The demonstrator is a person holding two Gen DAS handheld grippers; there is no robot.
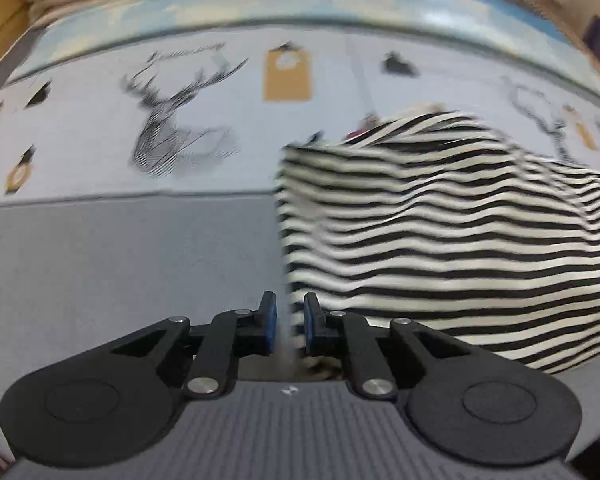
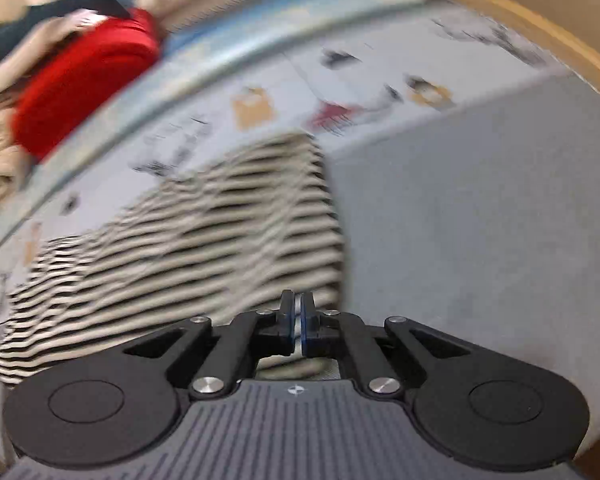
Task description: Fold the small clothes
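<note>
Striped garment (image 1: 440, 240) is lying on the grey mat (image 1: 120, 272), stretching left to right between both grippers: left fingers (image 1: 269, 316) are pinching its near left edge, right fingers (image 2: 310, 320) are clamping its near right edge, far side trailing away.

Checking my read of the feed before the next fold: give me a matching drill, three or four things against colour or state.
Things:
1. striped garment
2. folded red cloth
3. right gripper
4. mat near part

Descriptions:
A. plain grey
B. black and white, pinched at both near corners
C. lying at the far edge of the mat
D. shut on fabric

Pairs: 1-B, 2-C, 3-D, 4-A. The left gripper grips the garment's other corner.
</note>
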